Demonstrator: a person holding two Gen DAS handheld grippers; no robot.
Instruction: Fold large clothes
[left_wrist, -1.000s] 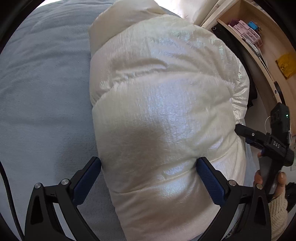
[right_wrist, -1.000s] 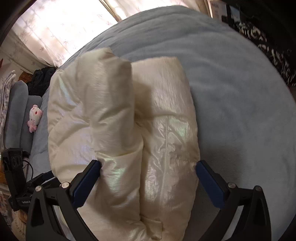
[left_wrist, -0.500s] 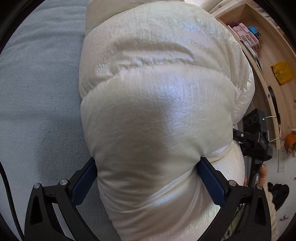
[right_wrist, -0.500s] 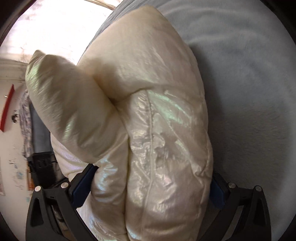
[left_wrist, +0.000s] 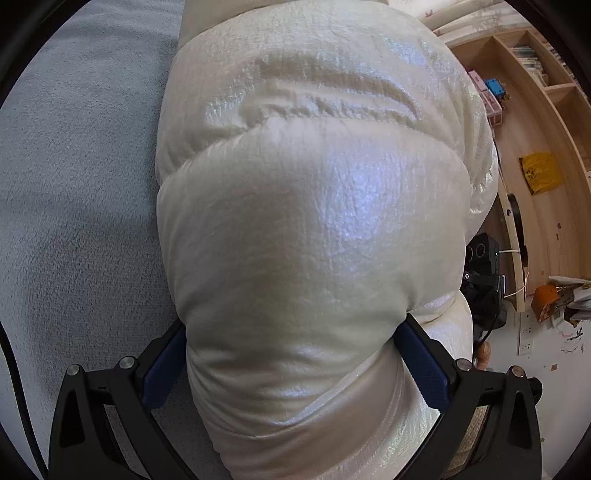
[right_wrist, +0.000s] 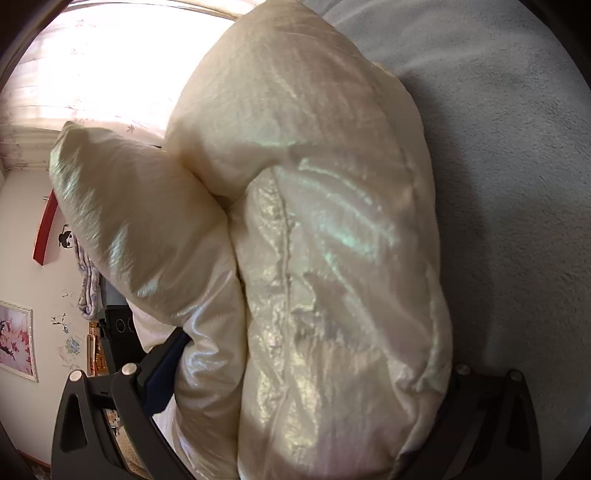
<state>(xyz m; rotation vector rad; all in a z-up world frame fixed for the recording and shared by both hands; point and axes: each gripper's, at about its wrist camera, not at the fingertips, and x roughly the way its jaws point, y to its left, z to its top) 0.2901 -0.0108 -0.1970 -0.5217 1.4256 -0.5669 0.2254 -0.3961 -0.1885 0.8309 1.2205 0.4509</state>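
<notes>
A puffy cream down jacket (left_wrist: 314, 203), folded into a thick bundle, fills both views over a grey-blue bed cover (left_wrist: 74, 184). In the left wrist view my left gripper (left_wrist: 291, 354) stands wide open, and the bundle bulges between its blue pads (left_wrist: 164, 369), pressing on both. In the right wrist view the jacket (right_wrist: 332, 221) is wedged in my right gripper (right_wrist: 314, 369), which is also spread wide. Its left pad (right_wrist: 166, 373) shows; the right one is hidden under fabric. A sleeve roll (right_wrist: 136, 221) sticks out to the left. The right gripper's body (left_wrist: 484, 273) shows behind the jacket.
Wooden shelves (left_wrist: 535, 129) with small boxes and a yellow item (left_wrist: 541, 177) stand to the right of the bed. A bright curtained window (right_wrist: 110, 55) and a wall with a framed picture (right_wrist: 14, 339) lie beyond the jacket. Bed cover (right_wrist: 517, 184) stretches to the right.
Both grippers have pushed in onto the jacket, which now fills the views. The right camera has tilted up towards window and wall. Jaw width looks unchanged.
</notes>
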